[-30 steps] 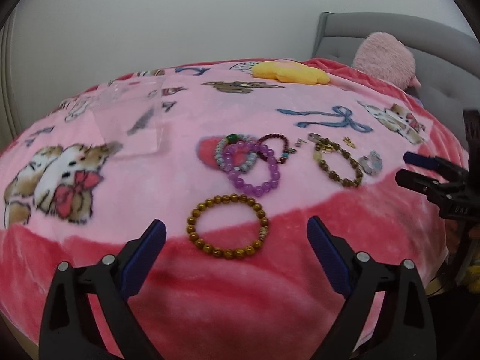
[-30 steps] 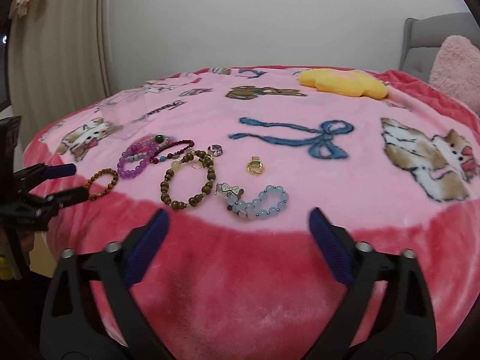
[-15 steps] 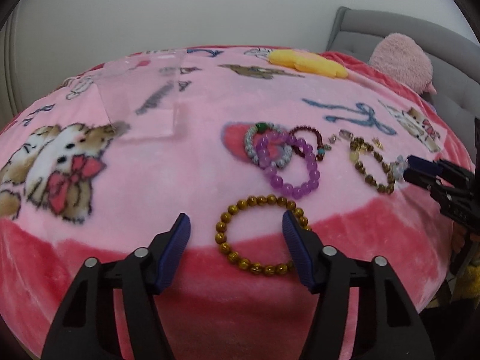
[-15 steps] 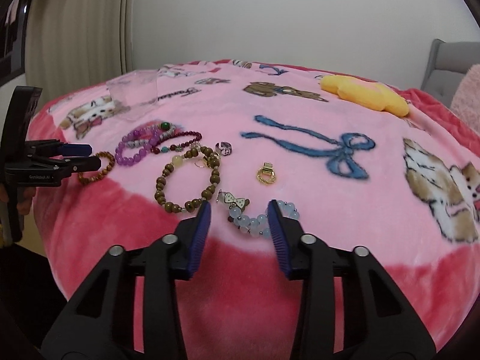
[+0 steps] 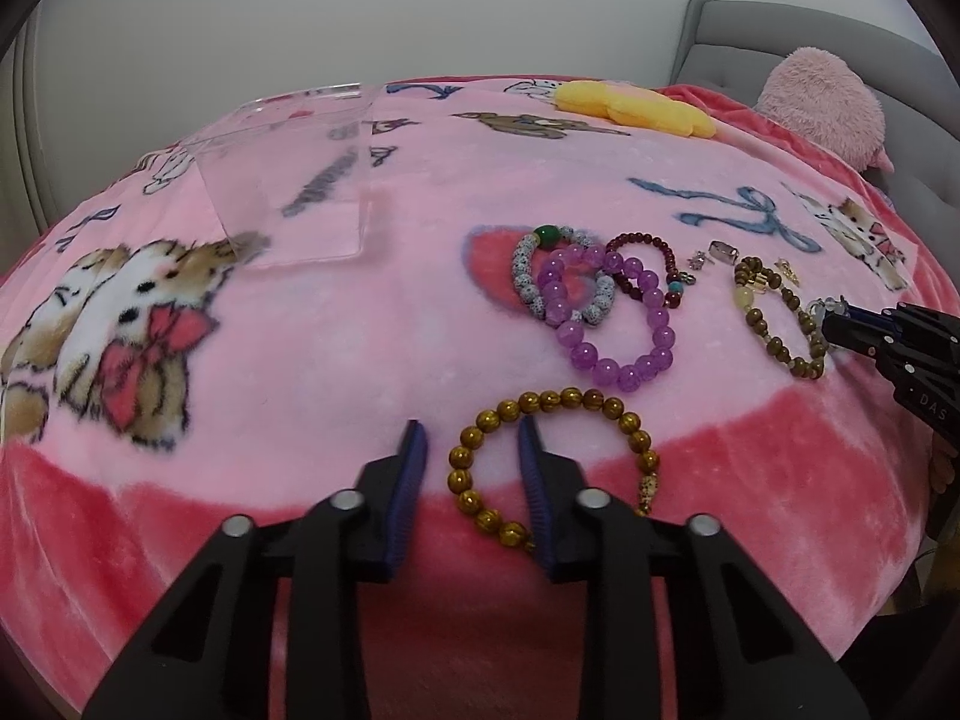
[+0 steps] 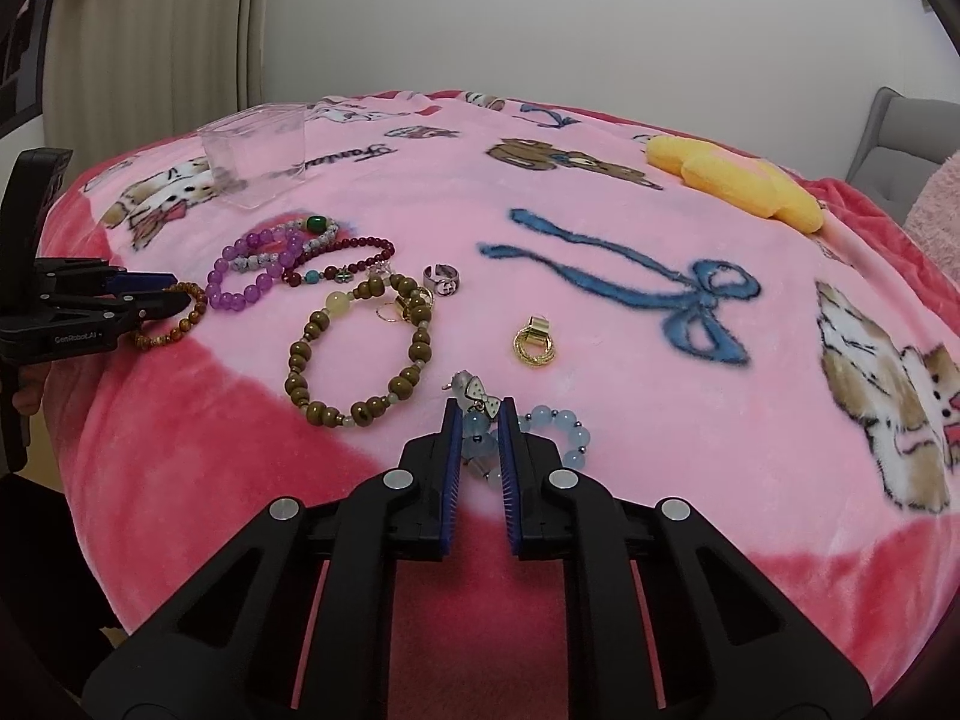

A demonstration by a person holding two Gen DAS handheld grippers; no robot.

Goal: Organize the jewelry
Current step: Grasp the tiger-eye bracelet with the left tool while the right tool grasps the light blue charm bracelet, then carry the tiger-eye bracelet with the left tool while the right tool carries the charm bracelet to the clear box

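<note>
Nothing sits in the clear plastic box (image 5: 288, 180) at upper left yet; the left tool (image 5: 474, 450), just narrowed, pinches the golden-brown beaded bracelet (image 5: 552, 462), and the right tool (image 6: 478, 426), nearly shut, clamps the pale blue beaded bracelet (image 6: 540, 438).

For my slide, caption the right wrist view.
Right gripper closing on a pale blue bead bracelet on a pink blanket strewn with jewelry.

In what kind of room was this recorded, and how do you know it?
Most likely a bedroom. The jewelry lies on a bed under a pink cartoon blanket, a grey padded headboard stands at its far end, and a pink plush toy sits beside it.
</note>
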